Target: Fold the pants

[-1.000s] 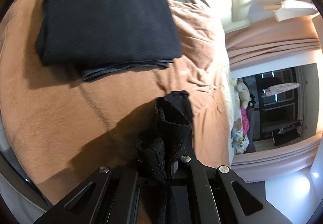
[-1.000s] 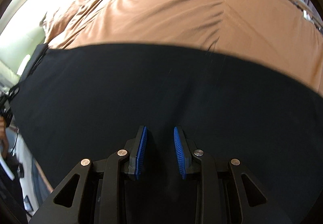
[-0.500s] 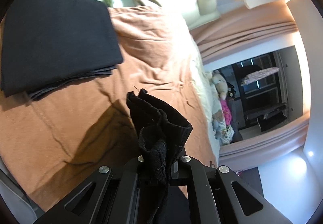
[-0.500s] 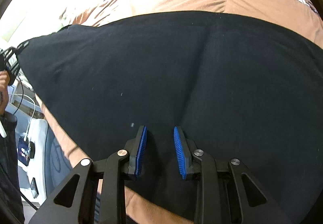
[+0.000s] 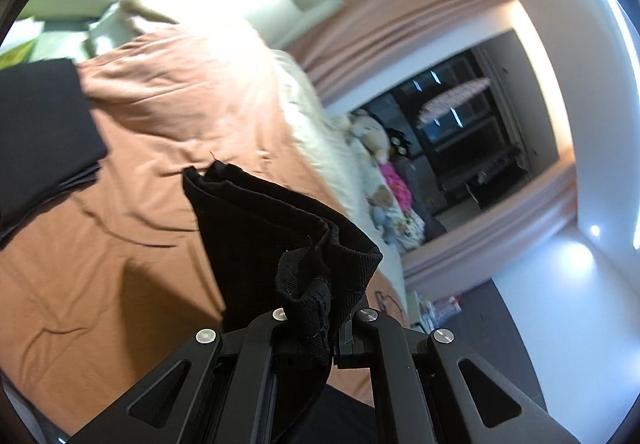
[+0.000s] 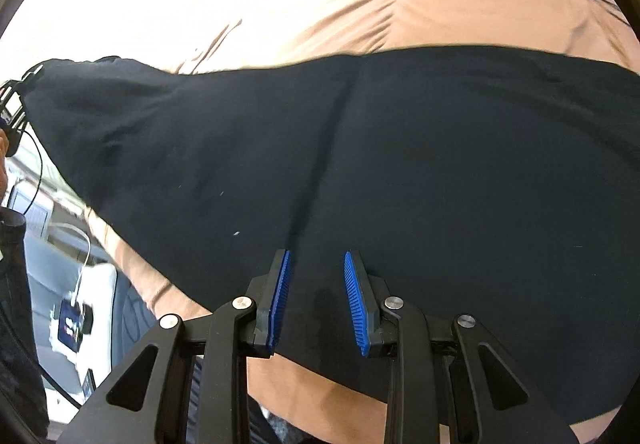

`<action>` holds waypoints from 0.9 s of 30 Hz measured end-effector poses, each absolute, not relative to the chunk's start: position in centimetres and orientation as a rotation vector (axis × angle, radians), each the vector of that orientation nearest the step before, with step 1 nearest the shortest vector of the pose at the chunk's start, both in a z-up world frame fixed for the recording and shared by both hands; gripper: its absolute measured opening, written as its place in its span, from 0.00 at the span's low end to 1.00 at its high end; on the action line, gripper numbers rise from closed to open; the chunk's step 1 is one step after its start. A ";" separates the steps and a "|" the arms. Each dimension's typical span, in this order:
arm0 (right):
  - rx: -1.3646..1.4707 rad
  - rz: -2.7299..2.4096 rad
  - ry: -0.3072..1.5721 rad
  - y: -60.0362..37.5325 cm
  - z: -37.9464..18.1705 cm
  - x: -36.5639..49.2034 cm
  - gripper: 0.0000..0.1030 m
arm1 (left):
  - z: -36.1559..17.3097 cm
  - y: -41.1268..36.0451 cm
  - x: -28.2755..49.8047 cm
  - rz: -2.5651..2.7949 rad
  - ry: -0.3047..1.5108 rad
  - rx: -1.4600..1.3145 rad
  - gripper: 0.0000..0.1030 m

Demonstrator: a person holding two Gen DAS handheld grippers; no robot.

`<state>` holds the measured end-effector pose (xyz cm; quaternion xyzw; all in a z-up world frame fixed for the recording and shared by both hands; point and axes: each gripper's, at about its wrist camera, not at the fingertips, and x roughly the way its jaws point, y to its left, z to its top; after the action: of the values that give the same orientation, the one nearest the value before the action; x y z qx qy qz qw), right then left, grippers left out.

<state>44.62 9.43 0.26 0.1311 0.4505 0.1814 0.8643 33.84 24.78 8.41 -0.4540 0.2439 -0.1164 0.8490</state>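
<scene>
The black pants lie spread across the brown bed sheet, with one end drawn up toward the far left of the right wrist view. My left gripper is shut on a bunched corner of the pants and holds it up above the bed; the fabric hides its fingertips. Low over the near edge of the pants, my right gripper is open, its blue pads apart with nothing pinched between them.
A folded stack of dark clothes rests on the bed at the left. Stuffed toys lie along the bed's far side, near curtains and a dark window. Beside the bed, a phone on a white cable lies on the floor.
My left gripper has risen and rolled with the pants corner, so the bed and folded stack dropped away to the left. The right gripper slid back toward the pants' near edge.
</scene>
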 end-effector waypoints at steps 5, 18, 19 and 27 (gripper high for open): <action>0.311 0.320 0.863 6.1 1.6 42.1 0.65 | 12.0 20.7 34.4 -0.337 0.498 -0.885 0.04; 0.480 0.195 0.739 -0.3 1.9 35.1 0.65 | 19.2 9.3 36.3 -0.539 0.510 -0.750 0.04; 0.492 0.189 0.731 -0.6 1.9 34.6 0.65 | 19.7 8.2 36.5 -0.550 0.515 -0.737 0.04; 0.541 0.155 0.675 -3.4 2.4 30.0 0.65 | 22.0 0.9 37.8 -0.626 0.557 -0.678 0.04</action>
<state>29.98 -3.39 2.39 0.2619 0.3268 0.0749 0.9050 37.79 0.87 21.97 -0.3229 0.2650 -0.2981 0.8583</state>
